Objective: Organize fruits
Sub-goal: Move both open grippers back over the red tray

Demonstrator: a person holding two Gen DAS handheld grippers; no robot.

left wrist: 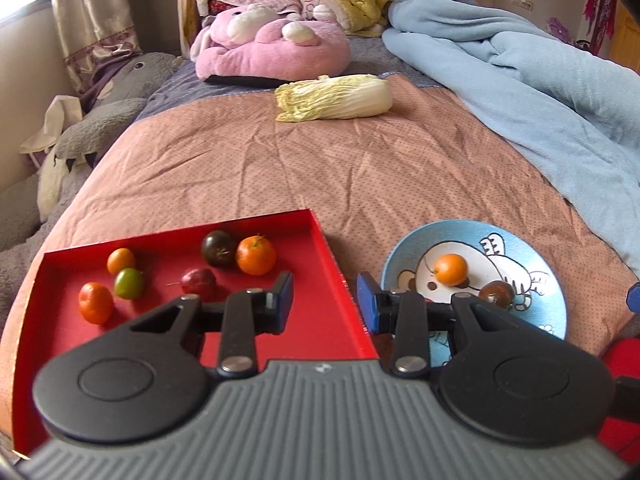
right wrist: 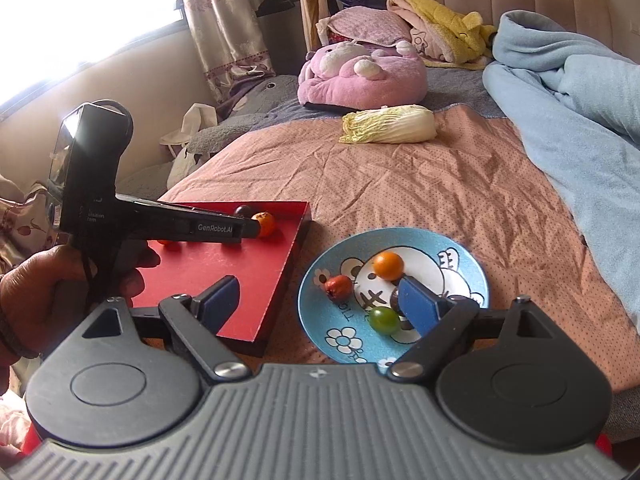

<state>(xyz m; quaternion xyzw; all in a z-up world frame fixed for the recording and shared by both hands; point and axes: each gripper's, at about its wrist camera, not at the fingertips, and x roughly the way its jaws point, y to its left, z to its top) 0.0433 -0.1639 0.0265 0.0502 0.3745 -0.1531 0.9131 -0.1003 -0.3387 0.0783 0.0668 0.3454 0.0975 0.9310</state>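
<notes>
- Bed (left wrist: pixel 360 168) with pinkish dotted cover fills both views; red tray (left wrist: pixel 312 320) lower left, blue cartoon plate (right wrist: pixel 468 268) lower centre-right, the two near each other but apart
- Left gripper (left wrist: pixel 324 300) at bottom centre of its own view, fingers spread apart with nothing between them, the gap sitting over the tray's right edge
- In the right wrist view the left gripper (right wrist: pixel 256 228) reaches in from the left over the tray, with the person's hand (right wrist: pixel 44 292) around its handle
- Tray contents, left wrist view: orange (left wrist: pixel 256 255) and dark tomato (left wrist: pixel 218 248) touching near the far side; dark red fruit (left wrist: pixel 198 280) just in front of them; small orange fruit (left wrist: pixel 121 261), green fruit (left wrist: pixel 128 283) and red-orange fruit (left wrist: pixel 95 303) clustered at the left
- Right gripper (right wrist: pixel 316 304) at bottom of its view, fingers released and wide, holding nothing; left finger over the tray's near corner, right finger over the plate
- Plate contents, right wrist view: orange fruit (right wrist: pixel 387 265) toward the middle, reddish wrinkled fruit (right wrist: pixel 338 286) at left, green tomato (right wrist: pixel 384 320) toward the near rim, a dark fruit mostly hidden behind the right finger
- Cabbage (left wrist: pixel 334 98) lying on its side upper centre, well apart from tray and plate
- Pink plush (left wrist: pixel 272 48) beyond the cabbage; blue blanket (left wrist: pixel 540 92) heaped along the right
</notes>
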